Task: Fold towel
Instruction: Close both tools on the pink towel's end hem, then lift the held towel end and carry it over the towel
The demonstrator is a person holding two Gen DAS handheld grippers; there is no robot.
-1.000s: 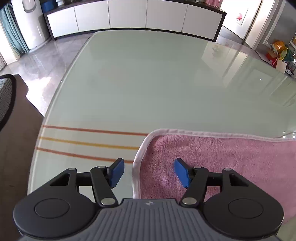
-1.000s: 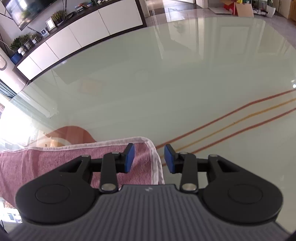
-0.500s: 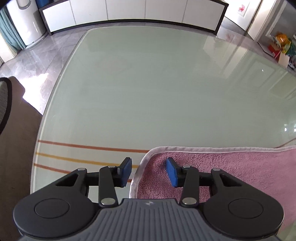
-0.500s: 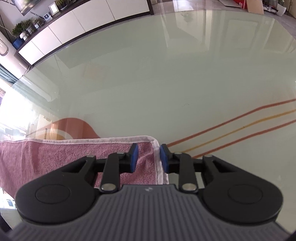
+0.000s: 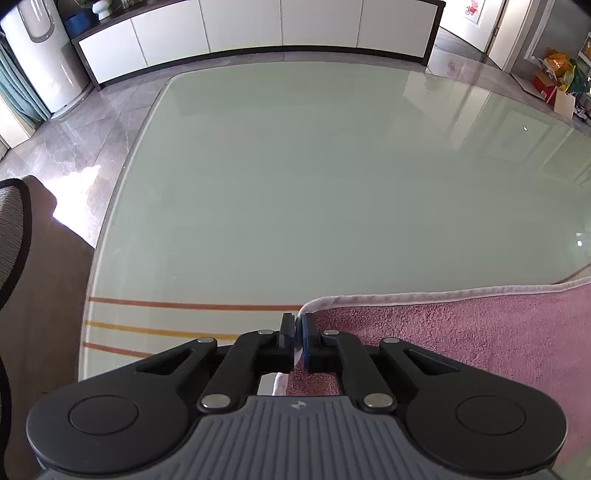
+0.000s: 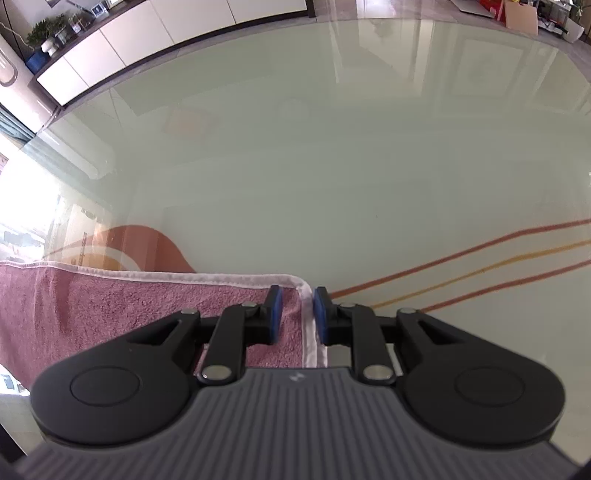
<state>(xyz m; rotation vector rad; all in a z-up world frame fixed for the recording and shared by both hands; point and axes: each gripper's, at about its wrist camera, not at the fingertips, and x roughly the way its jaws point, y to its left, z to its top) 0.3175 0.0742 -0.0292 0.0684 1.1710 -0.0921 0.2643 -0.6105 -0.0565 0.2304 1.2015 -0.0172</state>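
Note:
A pink towel (image 5: 461, 332) with a pale hem lies flat on the glass table (image 5: 314, 184), near its front edge. My left gripper (image 5: 298, 332) is shut on the hem at the towel's far-left corner, and the blue pads meet on the cloth. In the right wrist view the towel (image 6: 110, 306) runs off to the left. My right gripper (image 6: 297, 310) straddles the hem at the far-right corner. Its jaws are closing, and a gap still shows between the pads and the cloth.
Red and yellow stripes (image 5: 184, 305) cross the glass beside the left corner and the stripes (image 6: 480, 266) beside the right one. A dark chair (image 5: 14, 236) stands off the table's left edge. White cabinets (image 5: 258, 26) line the far wall.
The left jaws went from wide open to shut on the towel's corner hem. The right jaws narrowed around the other corner, and that gripper shifted slightly over the hem.

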